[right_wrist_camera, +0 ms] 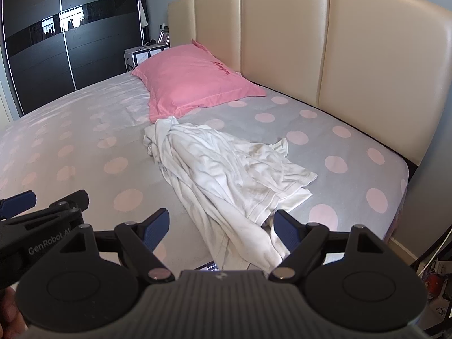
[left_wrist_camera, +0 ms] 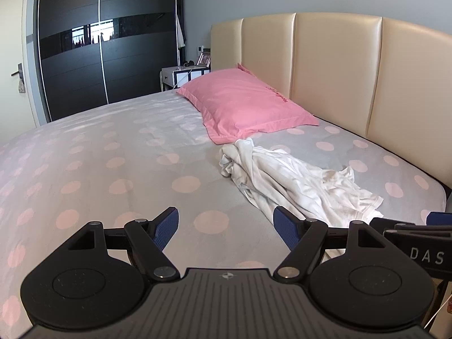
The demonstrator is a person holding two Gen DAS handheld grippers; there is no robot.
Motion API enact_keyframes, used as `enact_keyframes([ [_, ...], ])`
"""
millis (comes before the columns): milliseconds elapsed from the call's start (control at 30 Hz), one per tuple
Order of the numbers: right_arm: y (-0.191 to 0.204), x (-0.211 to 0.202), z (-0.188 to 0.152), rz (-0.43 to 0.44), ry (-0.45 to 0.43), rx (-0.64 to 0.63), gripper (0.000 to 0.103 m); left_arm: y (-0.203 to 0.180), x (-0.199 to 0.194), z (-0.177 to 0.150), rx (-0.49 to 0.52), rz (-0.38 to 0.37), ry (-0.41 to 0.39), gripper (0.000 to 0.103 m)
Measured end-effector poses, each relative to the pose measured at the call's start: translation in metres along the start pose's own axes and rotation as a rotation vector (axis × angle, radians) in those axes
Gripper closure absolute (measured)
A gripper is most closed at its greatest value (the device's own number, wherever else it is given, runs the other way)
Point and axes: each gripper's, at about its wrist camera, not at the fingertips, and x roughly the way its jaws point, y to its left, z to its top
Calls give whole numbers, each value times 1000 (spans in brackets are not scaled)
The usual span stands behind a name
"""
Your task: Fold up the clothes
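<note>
The left tongs [left_wrist_camera: 226, 224] and right tongs [right_wrist_camera: 221, 227] both hang with jaws wide apart and nothing between them, low over the near edge of the bed [left_wrist_camera: 99, 155]. The white garment [right_wrist_camera: 226, 175] lies crumpled in a long heap, running from just beside the pink pillow [right_wrist_camera: 192, 79] down to the near edge, where it passes under the right tongs. It is bunched, not folded; the right tongs sit nearest it, probably placed to take a hem.

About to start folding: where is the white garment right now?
The white garment lies crumpled on the polka-dot bedsheet, just below the pink pillow, nearest the right hand-held gripper.
</note>
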Motion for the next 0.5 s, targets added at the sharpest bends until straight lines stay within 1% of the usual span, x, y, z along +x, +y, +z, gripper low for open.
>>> enact_keyframes([
  [267, -3, 8, -9, 17, 11, 14, 20, -6, 1, -4, -5, -13, 27, 30],
  [500, -16, 15, -37, 22, -6, 20, 20, -3, -6, -1, -21, -20, 28, 30],
])
